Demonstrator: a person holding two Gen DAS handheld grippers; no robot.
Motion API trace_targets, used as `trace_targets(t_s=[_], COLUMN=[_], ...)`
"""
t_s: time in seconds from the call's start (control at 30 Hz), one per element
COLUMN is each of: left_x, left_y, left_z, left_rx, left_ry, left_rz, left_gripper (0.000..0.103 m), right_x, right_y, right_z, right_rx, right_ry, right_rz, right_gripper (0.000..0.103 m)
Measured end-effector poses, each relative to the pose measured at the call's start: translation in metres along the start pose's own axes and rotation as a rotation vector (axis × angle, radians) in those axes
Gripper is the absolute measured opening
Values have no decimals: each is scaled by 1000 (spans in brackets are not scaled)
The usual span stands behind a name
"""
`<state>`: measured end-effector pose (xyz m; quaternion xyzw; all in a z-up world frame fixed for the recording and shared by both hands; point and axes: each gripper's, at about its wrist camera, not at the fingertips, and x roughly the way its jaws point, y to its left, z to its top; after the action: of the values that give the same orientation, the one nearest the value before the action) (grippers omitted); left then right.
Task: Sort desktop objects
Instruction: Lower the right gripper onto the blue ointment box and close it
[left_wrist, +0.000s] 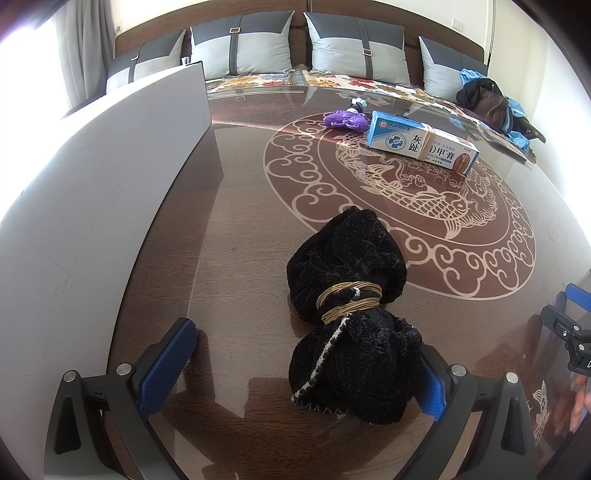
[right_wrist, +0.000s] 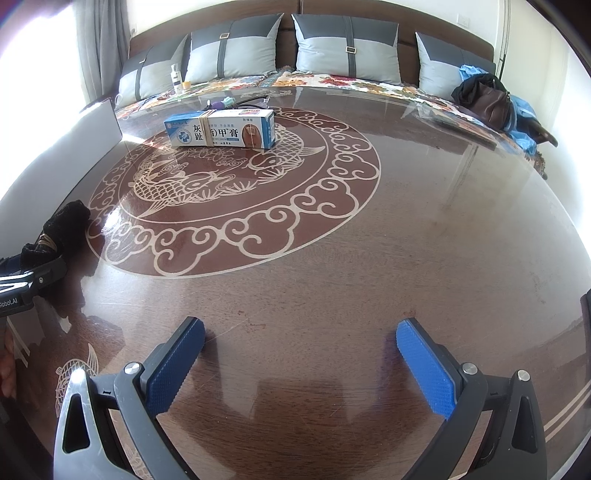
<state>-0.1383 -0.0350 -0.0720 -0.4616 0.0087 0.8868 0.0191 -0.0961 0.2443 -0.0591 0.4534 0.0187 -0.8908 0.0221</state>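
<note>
Black knitted bundle (left_wrist: 351, 310), bound at the waist with tan string, lying on the glossy brown surface (left_wrist: 229, 229) between the spread fingers of the left gripper (left_wrist: 306, 369); right pad touching or just beside the cloth, left pad (left_wrist: 166, 365) well apart from it, so released, nothing grasped yet. Off-centre in the gap, toward the right finger. Better to shift left a little before clenching, so both pads meet the cloth together, and to close across the lower lobe or the string-bound waist, where the bundle is firmest; soft knit likely to squash and sag, so a deep bite rather than a fingertip pinch. Beyond it, on the fish-and-cloud medallion, a blue-and-white ointment box (left_wrist: 421, 142) wrapped with a rubber band, and a purple plastic toy (left_wrist: 345, 120) just behind that. White board (left_wrist: 110, 166) standing along the left edge, possibly the sorting side. Right gripper (right_wrist: 301, 363) hovering over bare surface, spread wide and empty, well apart from the box. Cushions and a flowered cover at the far side
</note>
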Motion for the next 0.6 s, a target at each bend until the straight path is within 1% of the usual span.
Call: trace_targets(t_s=[0.03, 0.1, 0.17, 0.3, 0.37, 0.4, 0.5, 0.57, 0.6], left_x=[-1, -1, -1, -1, -1, -1, -1, -1, -1], left_y=[0, 0, 0, -1, 0, 0, 0, 0, 0], left_z=[0, 1, 1, 0, 1, 1, 1, 1, 1], left_rx=[0, -1, -1, 0, -1, -1, -1, -1, -2], left_ry=[0, 1, 0, 0, 0, 0, 0, 0, 0], left_rz=[0, -1, -1, -1, -1, -1, -1, -1, -2], left_gripper=[103, 103, 103, 103, 103, 103, 103, 103, 103], right_x=[1, 10, 21, 36, 46, 55, 89, 109, 115], right_y=[0, 5, 12, 36, 53, 64, 95, 109, 113], right_z=[1, 15, 39, 111, 146, 159, 182, 188, 190], right_rx=[-8, -84, -157, -306, -383, -431, -582, -627, -634], right_ry=[6, 43, 67, -3, -29, -22, 74, 159, 177], right_rz=[9, 54, 45, 30, 59, 68, 75, 116, 126], right_gripper=[103, 103, 103, 103, 103, 103, 103, 101, 91])
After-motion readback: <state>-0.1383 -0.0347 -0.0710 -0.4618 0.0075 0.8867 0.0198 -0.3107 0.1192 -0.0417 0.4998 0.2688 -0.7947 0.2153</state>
